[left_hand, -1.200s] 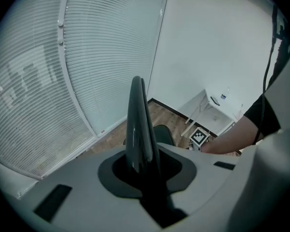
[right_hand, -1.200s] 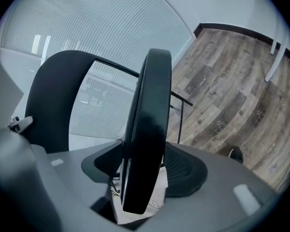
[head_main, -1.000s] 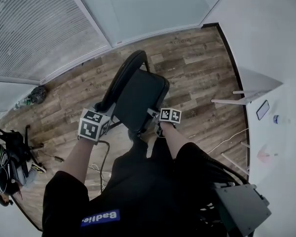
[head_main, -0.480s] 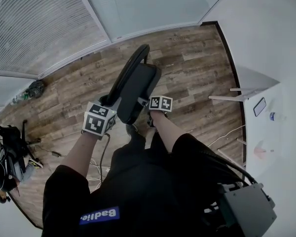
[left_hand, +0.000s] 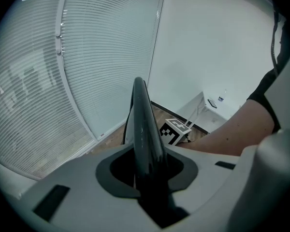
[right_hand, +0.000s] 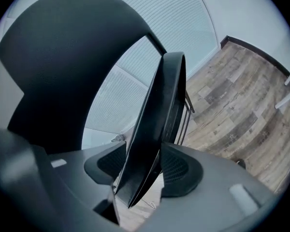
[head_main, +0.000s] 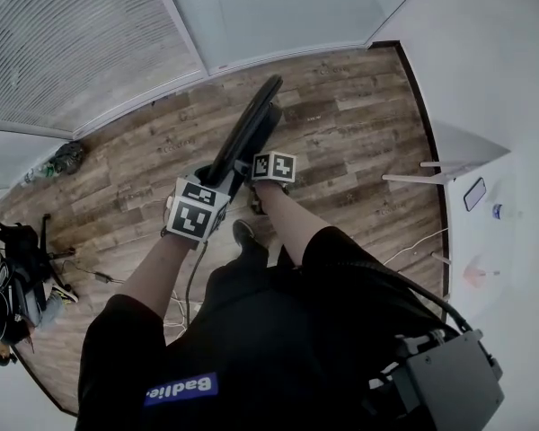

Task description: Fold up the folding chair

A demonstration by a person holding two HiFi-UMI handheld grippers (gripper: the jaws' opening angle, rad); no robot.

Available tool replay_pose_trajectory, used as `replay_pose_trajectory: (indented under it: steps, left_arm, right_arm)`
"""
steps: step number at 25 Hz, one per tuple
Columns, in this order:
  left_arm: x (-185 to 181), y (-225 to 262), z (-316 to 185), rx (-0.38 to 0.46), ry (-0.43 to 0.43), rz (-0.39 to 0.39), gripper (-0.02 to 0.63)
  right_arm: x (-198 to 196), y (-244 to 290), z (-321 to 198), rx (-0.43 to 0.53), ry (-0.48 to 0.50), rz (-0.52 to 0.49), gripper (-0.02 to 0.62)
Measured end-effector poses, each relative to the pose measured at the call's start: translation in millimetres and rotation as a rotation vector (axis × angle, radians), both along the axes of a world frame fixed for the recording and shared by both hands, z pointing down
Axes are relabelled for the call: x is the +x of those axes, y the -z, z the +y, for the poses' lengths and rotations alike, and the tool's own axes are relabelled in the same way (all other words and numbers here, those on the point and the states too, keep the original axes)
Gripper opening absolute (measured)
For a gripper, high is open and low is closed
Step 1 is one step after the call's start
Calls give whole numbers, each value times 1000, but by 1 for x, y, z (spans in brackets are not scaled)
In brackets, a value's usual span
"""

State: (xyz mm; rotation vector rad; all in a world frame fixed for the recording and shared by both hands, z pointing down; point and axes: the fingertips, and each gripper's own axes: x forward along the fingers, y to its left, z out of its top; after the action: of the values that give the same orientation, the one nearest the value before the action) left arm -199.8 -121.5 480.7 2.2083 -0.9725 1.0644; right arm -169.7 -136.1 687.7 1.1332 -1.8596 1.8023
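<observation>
Left tool (left_hand: 147, 166) grips the folding chair (head_main: 251, 119) by its upper edge, jaws starting to open. Right tool (right_hand: 145, 170) is closing its jaws on the seat (right_hand: 154, 120), pads touching it.

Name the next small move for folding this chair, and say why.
Probably push the seat fully against the backrest: a gap shows between them. The right hand-held gripper, jaws closing, has the seat's edge; the left hand-held gripper, jaws opening, grips the backrest.
</observation>
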Motion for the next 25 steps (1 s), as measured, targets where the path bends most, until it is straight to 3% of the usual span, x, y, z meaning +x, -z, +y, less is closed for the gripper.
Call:
replay_pose_trajectory:
  steps: [12,18,25]
  left_arm:
    - [-16,5,-10,12,1,-13,94]
    - [-50,10,-32,18,-4,-13,92]
    - [-81,12,-52,44,-5,-43,89]
  right_arm:
    - [-28,4,-22,-29,29,111,201]
    - [-59,17,-34,0,38,52,201]
    - [-74,42,-30,105,131,28,172]
